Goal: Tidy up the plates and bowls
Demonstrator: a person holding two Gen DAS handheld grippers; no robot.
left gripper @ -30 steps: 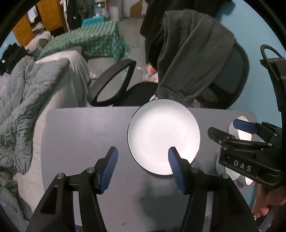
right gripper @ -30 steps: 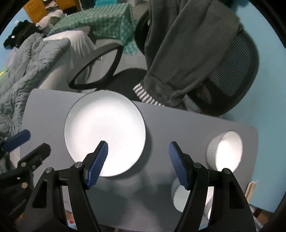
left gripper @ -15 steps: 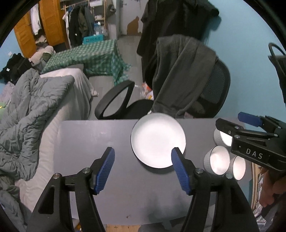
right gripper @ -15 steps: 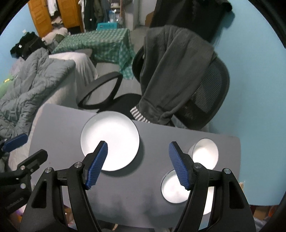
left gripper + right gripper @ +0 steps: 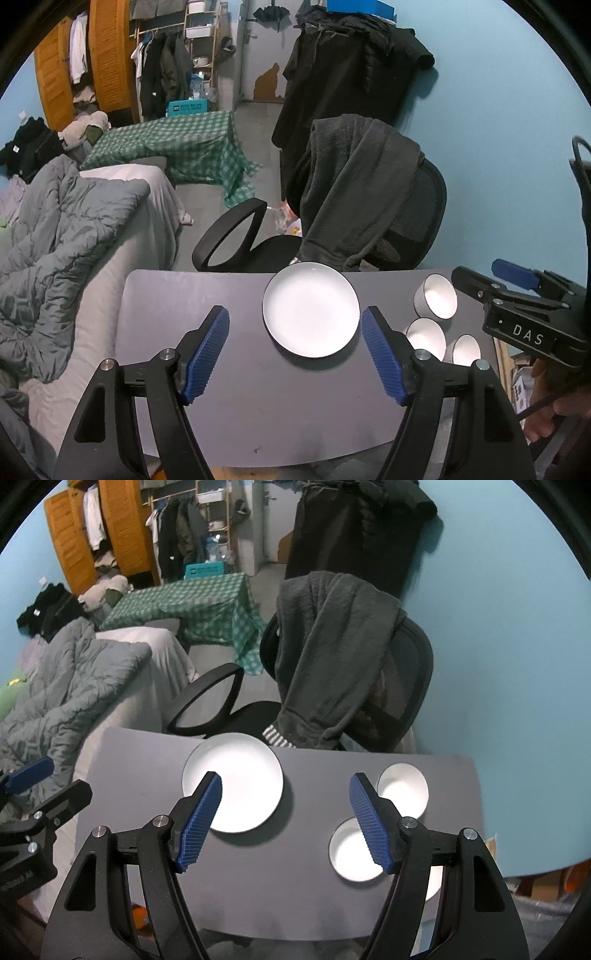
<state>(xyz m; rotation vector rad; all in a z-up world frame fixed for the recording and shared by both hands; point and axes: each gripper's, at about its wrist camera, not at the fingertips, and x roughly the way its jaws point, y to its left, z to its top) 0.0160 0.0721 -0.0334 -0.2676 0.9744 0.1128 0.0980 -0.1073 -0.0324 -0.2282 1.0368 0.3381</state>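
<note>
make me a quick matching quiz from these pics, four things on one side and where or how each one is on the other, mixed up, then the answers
Things:
1. plate
2. bowls
3. hoodie
4. left claw

Places or states:
A. draped over the back of the office chair
B. grouped near the right end of the table
C. open, holding nothing
D. lying flat by the table's far edge, in front of the chair

Pairs: 1-D, 2-B, 3-A, 4-C
</note>
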